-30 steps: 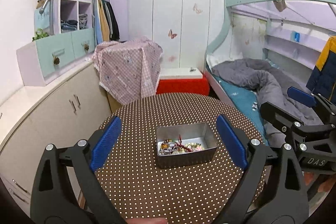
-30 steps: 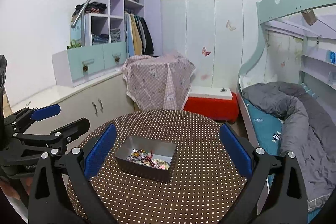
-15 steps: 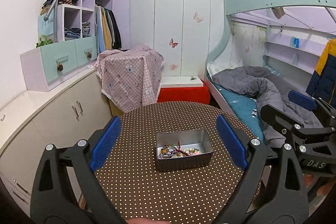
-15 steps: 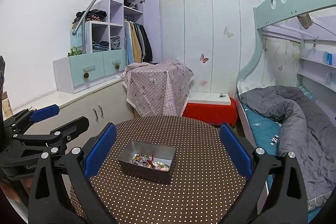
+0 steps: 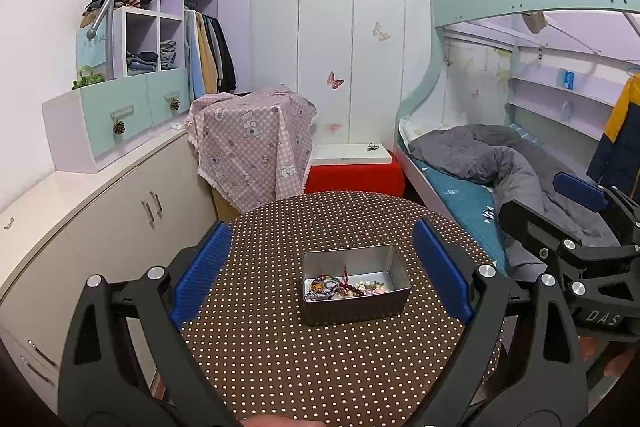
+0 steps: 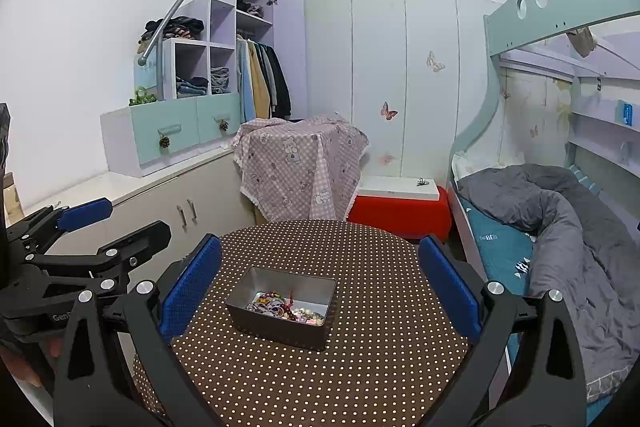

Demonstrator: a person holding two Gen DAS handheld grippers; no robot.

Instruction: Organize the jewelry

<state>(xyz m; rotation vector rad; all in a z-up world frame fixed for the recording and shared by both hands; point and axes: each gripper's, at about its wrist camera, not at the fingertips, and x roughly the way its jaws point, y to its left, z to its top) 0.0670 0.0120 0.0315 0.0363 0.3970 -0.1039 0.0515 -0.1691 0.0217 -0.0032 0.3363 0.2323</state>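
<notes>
A: Largest item on record is the round table (image 5: 280, 359) under a brown dotted cloth. Nothing lies loose on the cloth in either wrist view.

B: Next down, the left gripper (image 5: 320, 275) and the right gripper (image 6: 320, 287). Both are held above the near edge of the table. Their blue pads are spread wide with nothing between them.

A: So both are released and carrying nothing. Then the metal tin (image 5: 355, 285), which stands open-topped near the middle of the table, ahead of both grippers and touched by neither.

B: Smallest is the jewelry (image 5: 344, 287): bead strands, a dark red string of beads and pale pearls. It lies in a mixed heap on the tin's floor, bunched toward the near wall.

A: Progress judgement?

B: All the visible jewelry is inside the tin. That fits pieces gathered off the table and the job near its close. It fits equally a tangled lot waiting to be separated. These frames cannot settle which. No single piece can be told apart cleanly at this size.
</notes>
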